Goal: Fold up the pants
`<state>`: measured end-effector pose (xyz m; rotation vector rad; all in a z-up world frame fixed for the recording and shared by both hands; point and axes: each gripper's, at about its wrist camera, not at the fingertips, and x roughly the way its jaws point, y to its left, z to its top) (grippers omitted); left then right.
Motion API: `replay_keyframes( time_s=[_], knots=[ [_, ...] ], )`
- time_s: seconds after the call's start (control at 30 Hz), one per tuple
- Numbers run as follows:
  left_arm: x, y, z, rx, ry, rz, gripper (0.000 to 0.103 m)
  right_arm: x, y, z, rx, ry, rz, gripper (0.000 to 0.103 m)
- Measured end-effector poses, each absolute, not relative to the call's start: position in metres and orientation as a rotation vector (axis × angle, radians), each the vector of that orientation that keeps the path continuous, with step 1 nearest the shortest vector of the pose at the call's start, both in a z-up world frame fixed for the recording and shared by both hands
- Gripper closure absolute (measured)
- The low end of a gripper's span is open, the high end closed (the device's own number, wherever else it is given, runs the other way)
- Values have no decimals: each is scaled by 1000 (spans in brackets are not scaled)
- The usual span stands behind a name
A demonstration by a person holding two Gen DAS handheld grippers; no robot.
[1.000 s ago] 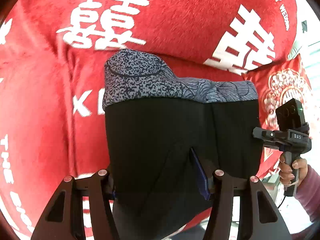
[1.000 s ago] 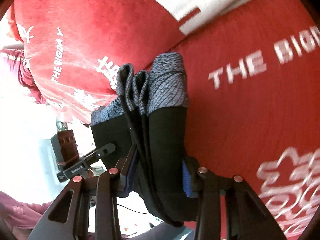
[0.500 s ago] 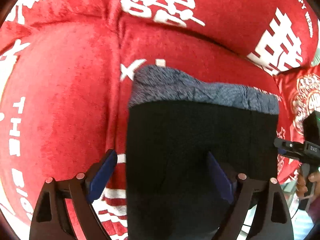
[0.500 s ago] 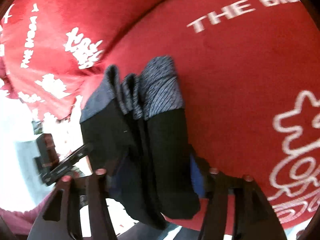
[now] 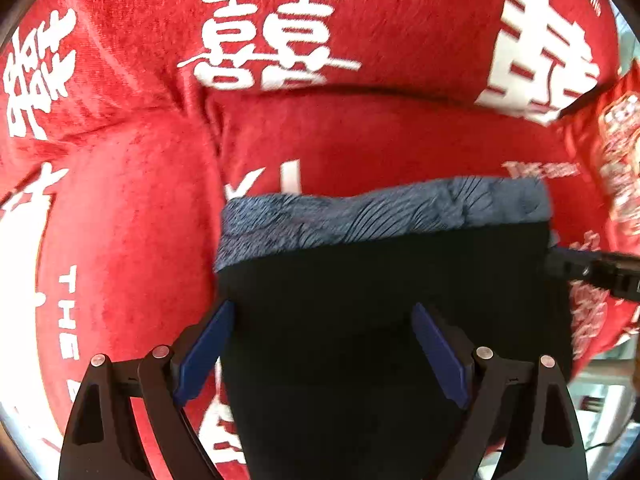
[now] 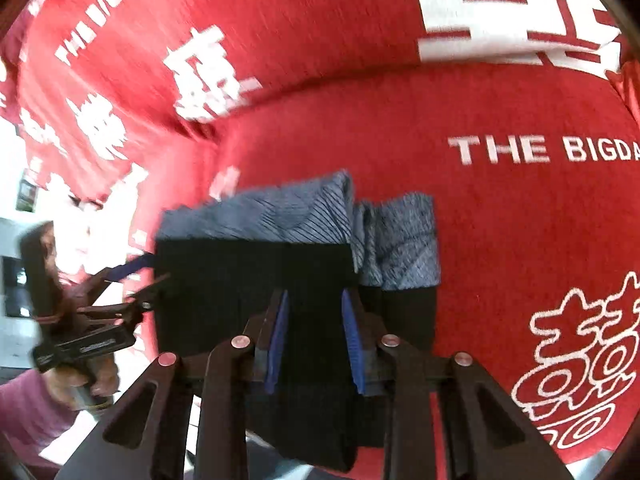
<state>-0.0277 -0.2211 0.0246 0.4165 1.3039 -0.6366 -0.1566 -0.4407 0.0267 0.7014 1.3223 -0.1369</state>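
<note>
The folded pants (image 5: 380, 300) are black with a blue-grey patterned waistband (image 5: 360, 216). They lie on a red sofa cushion (image 5: 360, 136). My left gripper (image 5: 320, 344) is open, its blue pads wide apart on either side of the black cloth. In the right wrist view the pants (image 6: 256, 280) show as a folded stack with the waistband (image 6: 304, 216) at the far end. My right gripper (image 6: 314, 332) has its pads a little apart with black cloth between them. The left gripper also shows in the right wrist view (image 6: 132, 280) at the pants' left edge.
The red sofa cover carries white characters and lettering (image 6: 520, 148). The backrest (image 5: 280, 32) rises behind the pants. A red patterned pillow (image 5: 616, 168) lies at the right. The sofa's front edge and a pale floor (image 6: 24, 240) show at the left of the right wrist view.
My left gripper opened and let go of the pants. The pants came down flat onto the seat cushion. My right gripper's jaws have loosened around the cloth.
</note>
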Motion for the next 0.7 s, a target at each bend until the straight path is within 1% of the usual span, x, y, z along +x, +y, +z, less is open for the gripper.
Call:
replay_keyframes(
  time_s=[0.07, 0.17, 0.2, 0.23, 0.27, 0.5, 0.57, 0.6, 0.67, 0.7],
  knots=[
    [-28, -217, 22, 421, 1318, -623, 12, -164, -451, 21, 743, 1324, -168, 72],
    [-30, -209, 22, 440, 1346, -598, 12, -177, -460, 26, 766, 1321, -237, 66],
    [-32, -205, 25, 449, 1344, -594, 12, -183, -462, 29, 753, 1329, -257, 61],
    [-34, -203, 28, 456, 1344, -592, 12, -187, -463, 31, 736, 1341, -279, 48],
    [-36, -201, 30, 458, 1346, -594, 12, -192, -463, 34, 724, 1350, -298, 44],
    [-60, -191, 47, 477, 1353, -619, 12, -239, -447, 45, 816, 1359, -386, 43],
    [-67, -190, 48, 498, 1354, -619, 0, -250, -440, 48, 839, 1355, -407, 42],
    [-70, -188, 49, 505, 1353, -618, 0, -253, -436, 50, 846, 1354, -412, 40],
    [-76, -186, 50, 521, 1363, -621, 0, -259, -427, 52, 845, 1357, -424, 34],
    [-79, -186, 51, 534, 1370, -619, 0, -261, -422, 54, 841, 1365, -427, 33]
  ],
)
